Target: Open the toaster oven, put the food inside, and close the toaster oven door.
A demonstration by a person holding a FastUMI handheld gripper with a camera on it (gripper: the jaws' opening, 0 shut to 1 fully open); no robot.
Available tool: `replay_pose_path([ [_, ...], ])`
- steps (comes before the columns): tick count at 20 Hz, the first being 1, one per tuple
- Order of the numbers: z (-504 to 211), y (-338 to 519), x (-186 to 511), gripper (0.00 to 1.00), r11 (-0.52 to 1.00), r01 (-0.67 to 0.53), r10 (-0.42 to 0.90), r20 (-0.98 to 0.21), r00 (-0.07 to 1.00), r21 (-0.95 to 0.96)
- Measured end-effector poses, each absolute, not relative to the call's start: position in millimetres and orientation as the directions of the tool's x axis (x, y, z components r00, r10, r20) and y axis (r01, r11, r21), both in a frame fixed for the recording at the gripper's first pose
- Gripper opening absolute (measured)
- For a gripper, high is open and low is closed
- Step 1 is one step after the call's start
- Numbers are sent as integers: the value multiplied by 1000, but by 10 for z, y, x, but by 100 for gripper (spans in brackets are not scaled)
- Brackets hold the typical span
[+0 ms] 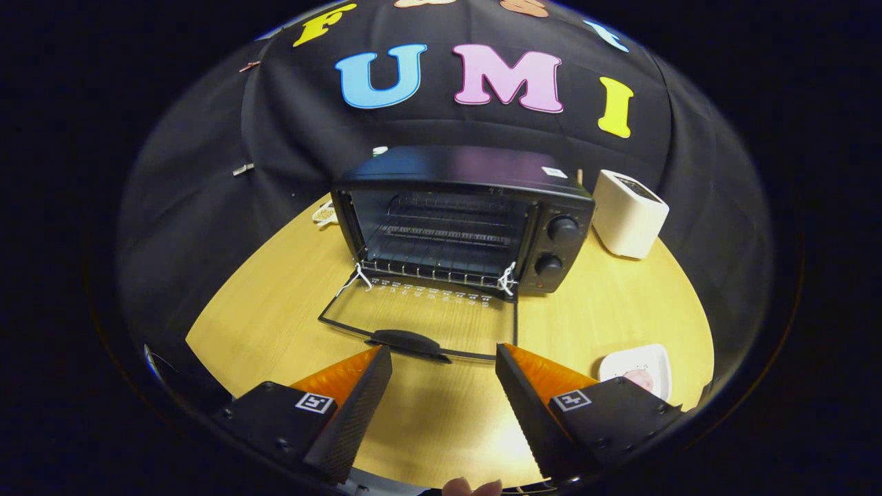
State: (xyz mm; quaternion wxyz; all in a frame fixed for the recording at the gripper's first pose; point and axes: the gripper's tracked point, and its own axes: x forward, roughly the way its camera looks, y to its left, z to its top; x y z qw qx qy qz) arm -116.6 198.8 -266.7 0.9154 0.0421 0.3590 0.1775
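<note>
A black toaster oven (475,220) stands on the wooden table (275,310) beyond my fingers. Its glass door (420,317) is folded down flat toward me, with its dark handle (408,341) just ahead of my fingertips. The wire rack (441,238) inside is bare. My gripper (444,355) is open, with nothing between its fingers. A small white plate (637,368) with a pinkish piece of food (641,379) lies to the right of my right finger.
A white box-shaped appliance (628,213) stands to the right of the oven. A small pale object (324,215) lies behind the oven's left side. Two knobs (561,229) sit on the oven's right panel. Black cloth walls close in the table.
</note>
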Motion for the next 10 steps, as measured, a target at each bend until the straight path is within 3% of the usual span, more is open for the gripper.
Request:
replay_pose_path([
  [10, -2789, 548, -1164, 99, 941, -238, 339, -719, 607, 243],
])
